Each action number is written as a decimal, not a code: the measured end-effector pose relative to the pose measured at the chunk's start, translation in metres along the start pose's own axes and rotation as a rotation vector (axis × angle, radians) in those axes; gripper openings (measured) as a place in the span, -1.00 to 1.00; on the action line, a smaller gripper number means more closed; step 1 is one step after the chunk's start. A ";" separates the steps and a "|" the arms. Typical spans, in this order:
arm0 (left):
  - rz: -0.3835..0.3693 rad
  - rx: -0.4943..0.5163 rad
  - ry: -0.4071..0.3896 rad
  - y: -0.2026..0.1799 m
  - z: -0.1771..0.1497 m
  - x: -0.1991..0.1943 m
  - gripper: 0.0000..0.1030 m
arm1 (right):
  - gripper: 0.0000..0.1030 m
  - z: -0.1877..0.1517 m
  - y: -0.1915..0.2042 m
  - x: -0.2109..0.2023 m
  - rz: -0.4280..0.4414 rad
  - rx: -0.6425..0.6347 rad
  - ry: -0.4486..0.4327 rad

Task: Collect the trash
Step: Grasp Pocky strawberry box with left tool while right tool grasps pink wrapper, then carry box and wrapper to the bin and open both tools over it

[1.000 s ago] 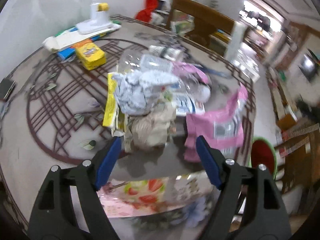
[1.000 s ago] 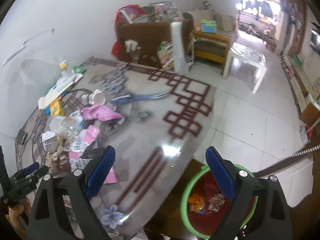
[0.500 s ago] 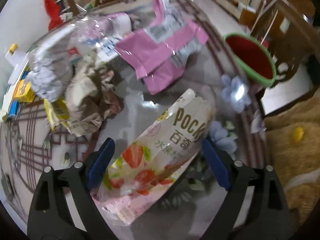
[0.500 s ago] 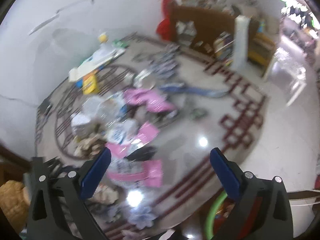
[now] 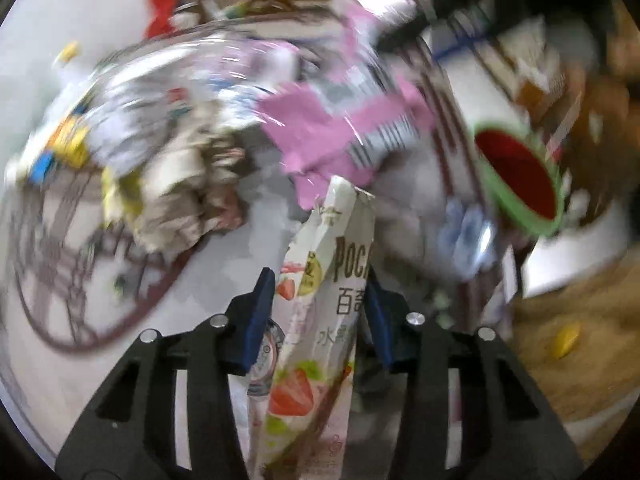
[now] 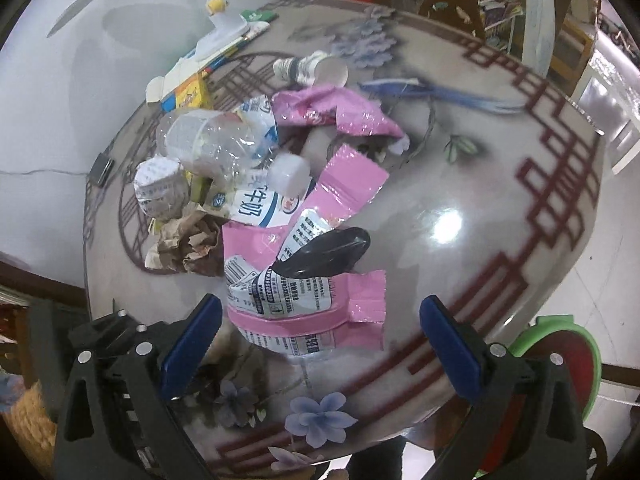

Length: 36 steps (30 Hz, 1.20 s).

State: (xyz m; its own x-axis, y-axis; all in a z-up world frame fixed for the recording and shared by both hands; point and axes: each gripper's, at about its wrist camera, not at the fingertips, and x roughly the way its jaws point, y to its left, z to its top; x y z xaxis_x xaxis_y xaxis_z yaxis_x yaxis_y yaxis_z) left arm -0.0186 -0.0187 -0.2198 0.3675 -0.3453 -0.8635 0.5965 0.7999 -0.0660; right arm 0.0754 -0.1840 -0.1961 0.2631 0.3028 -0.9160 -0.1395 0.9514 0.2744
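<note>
A strawberry Pocky wrapper (image 5: 332,300) stands creased between the blue pads of my left gripper (image 5: 320,276). The jaws are closing and both pads press its sides. Beyond it lies the trash pile: pink wrappers (image 5: 340,132) and crumpled brown paper (image 5: 180,196). My right gripper (image 6: 320,304) hangs wide open above the near end of a pink wrapper (image 6: 304,312) on the table, nothing between its fingers. Behind that wrapper lie a black scrap (image 6: 328,252), a milk pouch (image 6: 256,204), a clear plastic bottle (image 6: 208,140) and crumpled paper (image 6: 188,244).
A red bin with a green rim (image 5: 520,176) stands off the table's edge, also at the lower right as the bin (image 6: 568,360). A paper cup (image 6: 312,68), a yellow box (image 6: 188,92) and a white stand (image 6: 224,28) sit at the far side of the patterned table (image 6: 480,200).
The left jaws narrowed onto the Pocky wrapper, which went from lying flat to standing folded between them. The right gripper swung down from the table edge to over the pink wrapper, still wide.
</note>
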 end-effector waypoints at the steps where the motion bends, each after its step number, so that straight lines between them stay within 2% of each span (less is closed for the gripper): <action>1: -0.019 -0.061 -0.026 0.006 0.000 -0.008 -0.17 | 0.86 0.000 -0.002 0.003 -0.001 0.007 0.007; 2: -0.040 -0.130 -0.062 0.012 0.001 -0.018 -0.17 | 0.86 0.001 -0.004 0.006 -0.002 0.017 0.016; 6: -0.083 -0.300 -0.173 0.029 0.008 -0.046 -0.17 | 0.86 0.005 -0.009 0.023 0.045 0.071 0.061; 9: -0.070 -0.375 -0.232 0.039 0.023 -0.057 -0.17 | 0.86 0.006 -0.011 0.038 0.148 0.107 0.084; 12: -0.051 -0.412 -0.255 0.044 0.042 -0.060 -0.15 | 0.86 0.007 -0.011 0.044 0.183 0.118 0.091; 15: -0.038 -0.435 -0.274 0.048 0.058 -0.065 -0.15 | 0.44 0.008 -0.007 0.039 0.235 0.103 0.071; 19: -0.024 -0.445 -0.312 0.046 0.069 -0.076 -0.15 | 0.04 0.011 -0.003 0.030 0.244 0.085 0.059; 23: 0.020 -0.420 -0.332 0.041 0.087 -0.086 -0.14 | 0.01 0.008 -0.002 0.020 0.262 0.108 0.040; 27: 0.083 -0.424 -0.363 0.038 0.096 -0.100 -0.12 | 0.01 0.005 -0.008 -0.004 0.260 0.122 -0.017; 31: 0.128 -0.406 -0.394 0.034 0.104 -0.110 -0.12 | 0.01 0.006 -0.010 -0.034 0.243 0.120 -0.100; 36: 0.142 -0.395 -0.408 0.028 0.110 -0.117 -0.12 | 0.02 0.003 -0.013 -0.071 0.206 0.124 -0.214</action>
State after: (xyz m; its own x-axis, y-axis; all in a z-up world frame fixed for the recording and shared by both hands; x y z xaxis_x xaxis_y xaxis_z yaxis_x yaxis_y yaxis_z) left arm 0.0334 -0.0098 -0.0661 0.7162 -0.3197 -0.6204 0.2389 0.9475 -0.2125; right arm 0.0610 -0.2177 -0.1339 0.4382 0.4822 -0.7586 -0.0972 0.8644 0.4933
